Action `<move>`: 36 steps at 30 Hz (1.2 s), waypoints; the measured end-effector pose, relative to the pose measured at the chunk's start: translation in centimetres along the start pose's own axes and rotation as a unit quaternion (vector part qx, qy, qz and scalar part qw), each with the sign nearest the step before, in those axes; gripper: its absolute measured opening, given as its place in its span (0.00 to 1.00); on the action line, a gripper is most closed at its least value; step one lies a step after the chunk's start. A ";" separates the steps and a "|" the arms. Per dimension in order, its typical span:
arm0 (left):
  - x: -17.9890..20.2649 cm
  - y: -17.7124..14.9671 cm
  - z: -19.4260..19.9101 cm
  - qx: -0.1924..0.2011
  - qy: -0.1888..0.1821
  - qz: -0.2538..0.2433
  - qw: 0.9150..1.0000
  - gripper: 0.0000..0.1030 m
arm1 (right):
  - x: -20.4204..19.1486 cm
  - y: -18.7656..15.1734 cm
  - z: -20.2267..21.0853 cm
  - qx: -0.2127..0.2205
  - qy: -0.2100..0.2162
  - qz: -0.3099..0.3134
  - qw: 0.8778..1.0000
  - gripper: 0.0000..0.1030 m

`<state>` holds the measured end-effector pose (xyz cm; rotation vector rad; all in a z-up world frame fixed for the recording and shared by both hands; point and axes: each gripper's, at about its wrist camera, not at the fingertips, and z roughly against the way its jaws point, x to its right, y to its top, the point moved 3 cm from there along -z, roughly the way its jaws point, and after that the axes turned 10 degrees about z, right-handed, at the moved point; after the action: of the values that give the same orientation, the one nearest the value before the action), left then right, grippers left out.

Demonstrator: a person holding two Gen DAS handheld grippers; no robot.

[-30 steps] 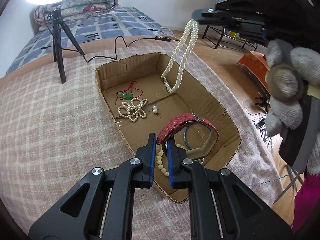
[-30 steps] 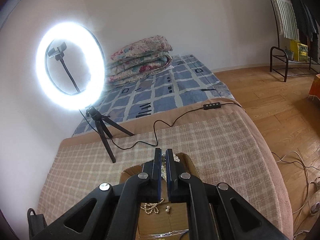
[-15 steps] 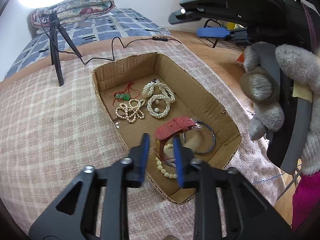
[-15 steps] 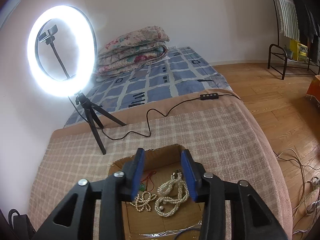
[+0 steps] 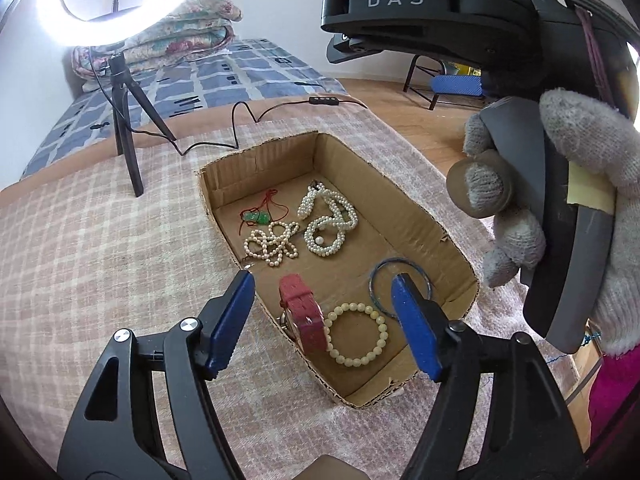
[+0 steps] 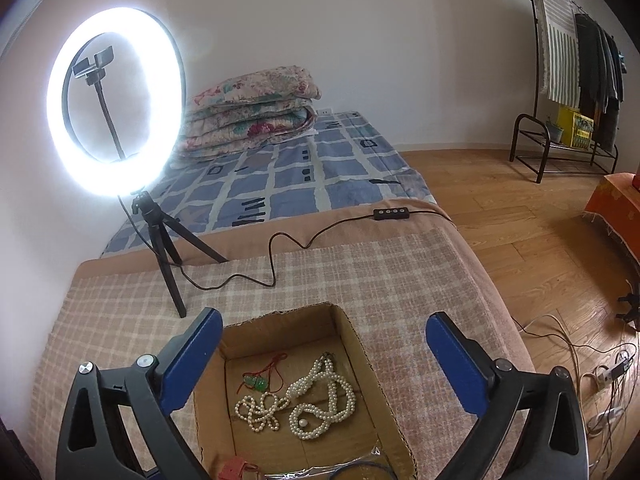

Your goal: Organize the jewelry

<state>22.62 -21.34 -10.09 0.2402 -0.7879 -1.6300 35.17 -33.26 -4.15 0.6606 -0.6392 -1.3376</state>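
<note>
Both grippers gape over cardboard box (image 5: 460, 248) holding two pearl necklaces.

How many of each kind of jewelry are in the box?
Pearl necklaces: 2, a white one and a cream one
Green pendant on red cord: 1
Red-strap watch: 1
Cream bead bracelet: 1
Blue bangle: 1
Total: 6

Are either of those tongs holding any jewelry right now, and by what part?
No. The left tongs and right tongs are both open and empty.
</note>
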 end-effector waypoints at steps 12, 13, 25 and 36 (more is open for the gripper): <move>-0.6 0.3 1.4 0.011 0.003 0.004 1.000 0.72 | -0.1 0.4 1.4 0.007 -0.012 0.002 1.000 1.00; -0.6 0.3 1.7 0.013 0.003 0.003 1.000 0.72 | -0.1 0.4 1.7 0.008 -0.013 0.002 1.000 1.00; -1.9 0.4 4.9 0.038 0.005 0.006 0.999 0.72 | -1.0 1.3 5.2 0.031 -0.025 0.007 0.999 1.00; -3.7 -0.1 8.5 0.064 0.015 0.002 0.998 0.72 | -1.9 0.6 8.8 0.048 -0.032 0.004 0.998 1.00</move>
<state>18.60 -14.90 -4.81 0.3526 -0.8713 -1.5710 28.75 -31.85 2.05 0.6954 -0.7608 -1.3306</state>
